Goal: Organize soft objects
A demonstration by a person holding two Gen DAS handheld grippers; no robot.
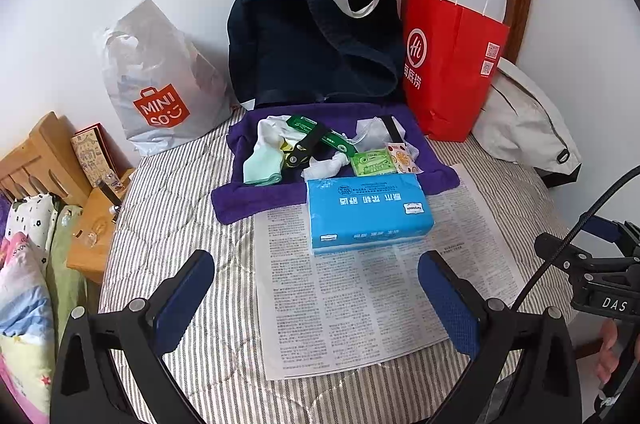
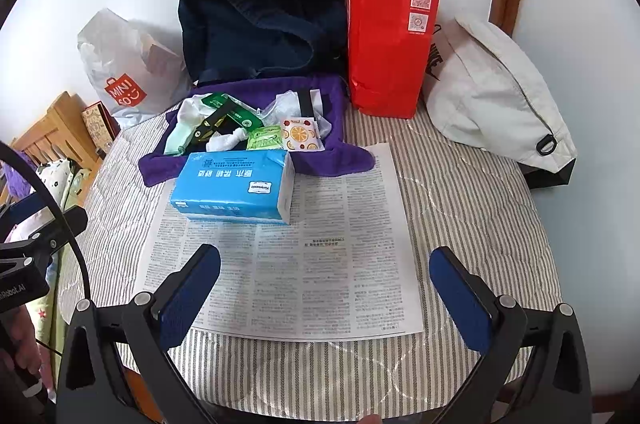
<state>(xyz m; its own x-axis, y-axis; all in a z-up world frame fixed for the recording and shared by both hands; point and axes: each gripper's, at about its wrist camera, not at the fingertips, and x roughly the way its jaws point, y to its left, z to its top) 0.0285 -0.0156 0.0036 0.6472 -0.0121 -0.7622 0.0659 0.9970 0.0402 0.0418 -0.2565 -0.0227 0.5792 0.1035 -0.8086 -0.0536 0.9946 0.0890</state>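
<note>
A blue tissue pack [image 1: 366,210] [image 2: 234,186] lies on a newspaper sheet [image 1: 360,296] [image 2: 320,256], at the edge of a purple towel [image 1: 248,198] [image 2: 348,160]. On the towel lie pale socks [image 1: 264,154] [image 2: 182,132], a knotted white cloth [image 1: 328,164] [image 2: 226,142], green packets [image 1: 370,163] [image 2: 264,138] and a fruit-print sachet [image 1: 402,156] [image 2: 300,134]. My left gripper [image 1: 316,288] is open, low over the paper in front of the pack. My right gripper [image 2: 324,284] is open too, nearer the paper's middle. Neither holds anything.
Against the wall stand a navy tote bag [image 1: 316,40] [image 2: 260,12], a red paper bag [image 1: 448,64] [image 2: 390,36], a white Miniso plastic bag [image 1: 160,84] [image 2: 124,72] and a grey-white bag [image 1: 524,120] [image 2: 492,88]. A wooden rack [image 1: 52,160] and patterned bedding [image 1: 24,296] sit left.
</note>
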